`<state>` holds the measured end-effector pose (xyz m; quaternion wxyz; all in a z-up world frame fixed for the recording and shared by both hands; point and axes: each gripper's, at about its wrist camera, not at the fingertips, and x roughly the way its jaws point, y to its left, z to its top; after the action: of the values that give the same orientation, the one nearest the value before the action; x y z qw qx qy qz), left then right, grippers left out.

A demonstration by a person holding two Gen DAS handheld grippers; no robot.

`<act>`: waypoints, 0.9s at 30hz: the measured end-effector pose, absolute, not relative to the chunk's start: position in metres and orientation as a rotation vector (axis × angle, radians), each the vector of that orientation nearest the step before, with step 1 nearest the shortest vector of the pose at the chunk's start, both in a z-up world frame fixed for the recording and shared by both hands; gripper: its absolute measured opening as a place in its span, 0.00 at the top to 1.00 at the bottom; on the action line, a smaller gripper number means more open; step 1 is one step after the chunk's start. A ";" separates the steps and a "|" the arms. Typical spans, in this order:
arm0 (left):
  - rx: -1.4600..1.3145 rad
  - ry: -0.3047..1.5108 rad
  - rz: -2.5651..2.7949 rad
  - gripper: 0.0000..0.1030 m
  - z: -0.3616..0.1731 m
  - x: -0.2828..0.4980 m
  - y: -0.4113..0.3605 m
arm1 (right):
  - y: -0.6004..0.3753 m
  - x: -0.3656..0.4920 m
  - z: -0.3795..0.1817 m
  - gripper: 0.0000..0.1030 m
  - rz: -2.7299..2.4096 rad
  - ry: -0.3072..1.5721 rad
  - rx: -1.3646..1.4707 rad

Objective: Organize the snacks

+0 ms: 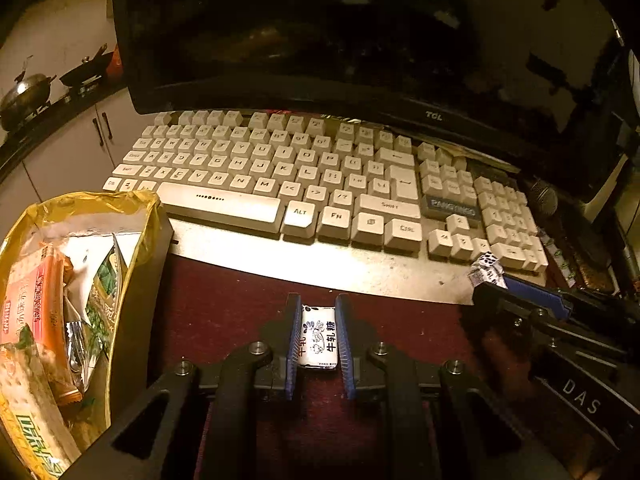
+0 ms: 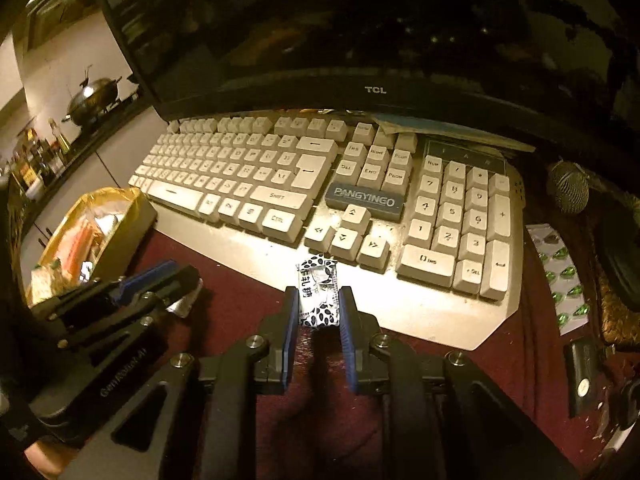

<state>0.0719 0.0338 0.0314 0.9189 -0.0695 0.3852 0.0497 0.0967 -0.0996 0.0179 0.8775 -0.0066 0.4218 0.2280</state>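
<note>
Between the left gripper's (image 1: 319, 338) blue pads sits a white nougat candy (image 1: 319, 337), pinched tight above the dark red cloth (image 1: 224, 304). Right gripper (image 2: 319, 304) is clamped on a second candy (image 2: 319, 294) at the keyboard's (image 2: 420, 312) front edge. Snack box (image 1: 132, 312) sits far left.

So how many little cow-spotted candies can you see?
2. One candy sits between the left tongs, the other candy between the right tongs. More may hide in the snack bag.
</note>
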 end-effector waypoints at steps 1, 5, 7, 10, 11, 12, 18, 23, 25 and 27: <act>-0.143 0.790 0.102 0.84 0.032 0.072 0.034 | -0.099 0.096 0.018 0.82 0.485 0.884 0.000; -0.150 0.787 0.096 0.84 0.033 0.071 0.033 | -0.106 0.095 0.024 0.82 0.480 0.877 0.021; -0.153 0.775 0.090 0.84 0.035 0.069 0.034 | -0.107 0.094 0.025 0.82 0.482 0.876 0.039; -0.160 0.762 0.075 0.84 0.038 0.067 0.033 | -0.109 0.093 0.027 0.82 0.489 0.873 0.061; -0.164 0.760 0.068 0.84 0.039 0.067 0.033 | -0.109 0.092 0.028 0.82 0.490 0.871 0.063; -0.167 0.754 0.062 0.84 0.040 0.066 0.033 | -0.109 0.092 0.028 0.82 0.490 0.868 0.065; -0.156 0.756 0.067 0.84 0.041 0.066 0.032 | -0.113 0.091 0.031 0.82 0.490 0.866 0.079; -0.131 0.769 0.112 0.82 0.038 0.067 0.033 | -0.116 0.090 0.033 0.82 0.488 0.859 0.096; -0.120 0.795 0.098 0.82 0.034 0.070 0.031 | -0.117 0.091 0.034 0.82 0.492 0.859 0.100; -0.095 0.810 0.092 0.81 0.032 0.071 0.025 | -0.117 0.090 0.036 0.82 0.491 0.854 0.103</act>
<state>0.0711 0.0253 0.0322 0.9171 -0.0462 0.3935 0.0447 0.0899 -0.1170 0.0356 0.8798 0.0496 0.4099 0.2354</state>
